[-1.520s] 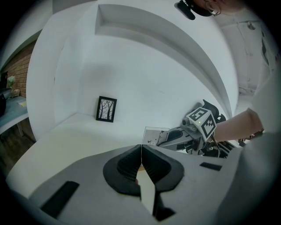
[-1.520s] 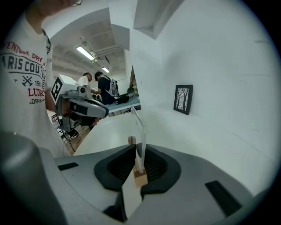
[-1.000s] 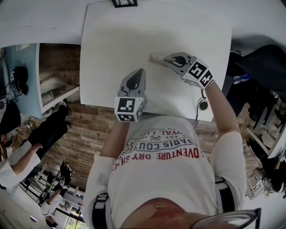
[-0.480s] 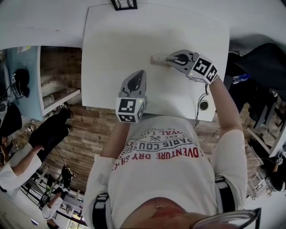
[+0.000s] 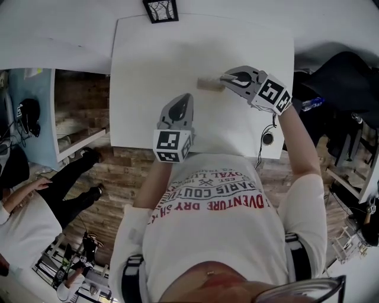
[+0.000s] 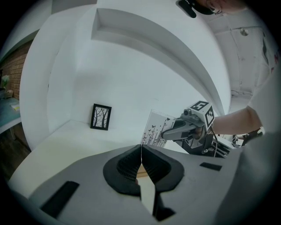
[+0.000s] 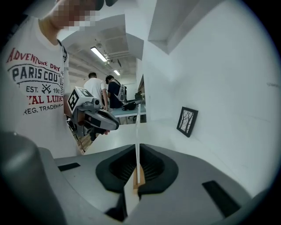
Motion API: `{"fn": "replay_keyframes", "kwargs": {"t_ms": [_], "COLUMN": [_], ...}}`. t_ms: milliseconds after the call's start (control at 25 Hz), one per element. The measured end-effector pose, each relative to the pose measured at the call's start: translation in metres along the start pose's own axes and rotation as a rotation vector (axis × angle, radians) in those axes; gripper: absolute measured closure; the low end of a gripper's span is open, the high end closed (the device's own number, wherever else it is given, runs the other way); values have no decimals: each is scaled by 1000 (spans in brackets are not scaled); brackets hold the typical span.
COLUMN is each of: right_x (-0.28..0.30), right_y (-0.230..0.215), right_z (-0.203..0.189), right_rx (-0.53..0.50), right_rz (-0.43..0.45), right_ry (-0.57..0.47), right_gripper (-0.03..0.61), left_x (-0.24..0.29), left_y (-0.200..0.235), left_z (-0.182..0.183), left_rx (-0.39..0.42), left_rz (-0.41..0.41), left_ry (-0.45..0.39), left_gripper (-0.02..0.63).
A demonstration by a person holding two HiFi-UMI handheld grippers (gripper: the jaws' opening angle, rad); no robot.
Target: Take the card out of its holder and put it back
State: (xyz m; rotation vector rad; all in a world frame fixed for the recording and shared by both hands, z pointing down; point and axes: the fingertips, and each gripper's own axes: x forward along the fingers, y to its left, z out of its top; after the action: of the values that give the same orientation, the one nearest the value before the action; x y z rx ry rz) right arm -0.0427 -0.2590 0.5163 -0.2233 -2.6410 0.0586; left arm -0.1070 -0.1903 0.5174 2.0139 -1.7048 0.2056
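Observation:
A thin white card [image 5: 207, 84] printed with small black figures [image 6: 156, 127] hangs above the white table [image 5: 148, 59] at the back right. My right gripper [image 5: 224, 80] is shut on its edge. In the right gripper view the card [image 7: 137, 132] stands edge-on between the closed pads of the right gripper [image 7: 137, 165]. My left gripper [image 5: 180, 102] rests low near the table's front edge, apart from the card, and its jaws [image 6: 141, 154] are shut. A tan sliver shows behind its pads; I cannot tell whether that is the holder.
A small black-framed picture [image 5: 161, 9] stands at the table's far edge. A round black item on a cable [image 5: 268, 138] lies at the front right corner. People stand on the floor [image 5: 35, 201] to the left, below the table's edge.
The right gripper has shifted slightly to the right with the card, which now looks more tilted. The left gripper has stayed put. A person at lower left has walked.

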Motion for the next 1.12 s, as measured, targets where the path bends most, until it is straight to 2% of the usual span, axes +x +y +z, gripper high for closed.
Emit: {"fn": "replay_keyframes", "kwargs": {"t_ms": [200, 360, 520, 840, 1120], "right_x": [-18, -32, -46, -58, -68], "right_y": [10, 11, 18, 62, 92], "right_z": [15, 7, -4, -14, -23], "right_rx": [24, 81, 209, 430, 509], "right_rz": [-159, -357, -575, -879, -1080], "right_ry": [-29, -16, -13, -90, -137], "right_gripper": [543, 545, 545, 545, 545], "left_x": [-17, -27, -38, -56, -67], "left_y": [-8, -14, -16, -15, -16], "left_z": [15, 31, 40, 37, 32], "left_rx": [26, 74, 68, 101, 87], "left_rz": [-32, -62, -118, -153, -180], "left_ry": [-57, -123, -165, -164, -167], "left_gripper": [589, 589, 589, 589, 589]}}
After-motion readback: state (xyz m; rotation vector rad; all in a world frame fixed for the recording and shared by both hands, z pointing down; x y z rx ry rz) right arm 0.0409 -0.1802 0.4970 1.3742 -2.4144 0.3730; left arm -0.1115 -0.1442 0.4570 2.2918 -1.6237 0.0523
